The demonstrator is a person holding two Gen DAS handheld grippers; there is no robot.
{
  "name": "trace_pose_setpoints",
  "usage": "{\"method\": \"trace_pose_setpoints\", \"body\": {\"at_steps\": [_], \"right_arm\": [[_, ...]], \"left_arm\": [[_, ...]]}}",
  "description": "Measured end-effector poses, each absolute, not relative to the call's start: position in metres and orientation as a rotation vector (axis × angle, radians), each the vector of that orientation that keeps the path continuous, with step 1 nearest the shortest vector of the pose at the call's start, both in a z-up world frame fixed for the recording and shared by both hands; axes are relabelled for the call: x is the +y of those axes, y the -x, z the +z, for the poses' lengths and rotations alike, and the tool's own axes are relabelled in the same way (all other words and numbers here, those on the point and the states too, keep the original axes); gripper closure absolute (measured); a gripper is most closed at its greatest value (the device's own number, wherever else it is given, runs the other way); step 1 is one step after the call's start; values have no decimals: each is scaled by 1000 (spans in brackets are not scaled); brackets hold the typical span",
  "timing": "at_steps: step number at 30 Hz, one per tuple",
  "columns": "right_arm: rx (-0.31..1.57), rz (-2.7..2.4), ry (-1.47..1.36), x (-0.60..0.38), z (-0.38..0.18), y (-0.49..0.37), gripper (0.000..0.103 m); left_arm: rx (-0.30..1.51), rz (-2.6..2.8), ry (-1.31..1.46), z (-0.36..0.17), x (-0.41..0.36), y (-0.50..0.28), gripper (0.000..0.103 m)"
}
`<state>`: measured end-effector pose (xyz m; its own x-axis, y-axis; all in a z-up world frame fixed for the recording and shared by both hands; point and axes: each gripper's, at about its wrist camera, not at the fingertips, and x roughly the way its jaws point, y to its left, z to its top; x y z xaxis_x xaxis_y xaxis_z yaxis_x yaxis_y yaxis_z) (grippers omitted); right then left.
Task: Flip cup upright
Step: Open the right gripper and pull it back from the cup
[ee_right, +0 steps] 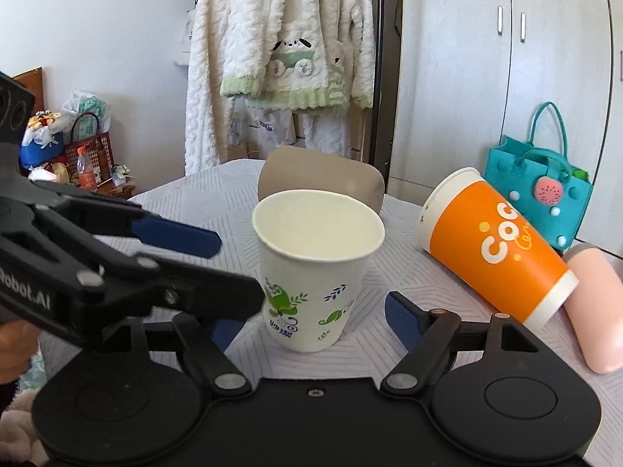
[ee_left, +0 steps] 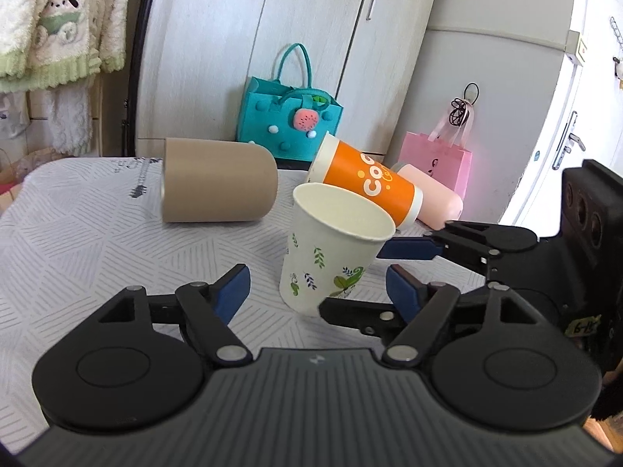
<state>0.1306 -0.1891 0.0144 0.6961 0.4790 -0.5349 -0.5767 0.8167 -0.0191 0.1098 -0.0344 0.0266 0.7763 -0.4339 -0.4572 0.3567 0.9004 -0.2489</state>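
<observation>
The white paper cup [ee_left: 331, 249] with green leaf prints stands on the table [ee_left: 97, 233] with its mouth up, leaning slightly in the left wrist view, roughly midway across the patterned white cloth and toward the near edge. The left gripper [ee_left: 317, 282] has its jaws spread wide, the cup sitting just ahead of the gap between its blue pads [ee_left: 233, 288], and nothing is gripped. The right gripper [ee_right: 311, 317] is likewise released, its jaws spread on either side of the cup's base without visible contact.

In the right wrist view the left gripper reaches in from the left edge, its upper blue finger [ee_right: 175, 235] stopping just short of the cup's rim.

Behind the cup a tan cup [ee_left: 218, 181] lies on its side nearer the far edge. To the right an orange cup [ee_left: 370, 183] with white lettering lies tilted, resting against a pink cup [ee_left: 432, 196] that lies on its side by the right edge.

Beyond the table a teal felt bag [ee_left: 290, 116] and a pink gift bag [ee_left: 436, 159] stand before a white wardrobe [ee_left: 311, 19], and fluffy white clothing [ee_right: 284, 58] hangs nearby.
</observation>
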Motion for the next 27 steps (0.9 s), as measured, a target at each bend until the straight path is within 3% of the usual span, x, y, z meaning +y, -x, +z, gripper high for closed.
{"method": "trace_pose_setpoints", "body": {"at_steps": [19, 27], "right_arm": [[456, 535, 178, -198, 47, -56, 21], [414, 475, 106, -204, 50, -20, 14]], "left_arm": [[497, -317, 56, 53, -21, -45, 21], [470, -275, 53, 63, -5, -21, 17]]}}
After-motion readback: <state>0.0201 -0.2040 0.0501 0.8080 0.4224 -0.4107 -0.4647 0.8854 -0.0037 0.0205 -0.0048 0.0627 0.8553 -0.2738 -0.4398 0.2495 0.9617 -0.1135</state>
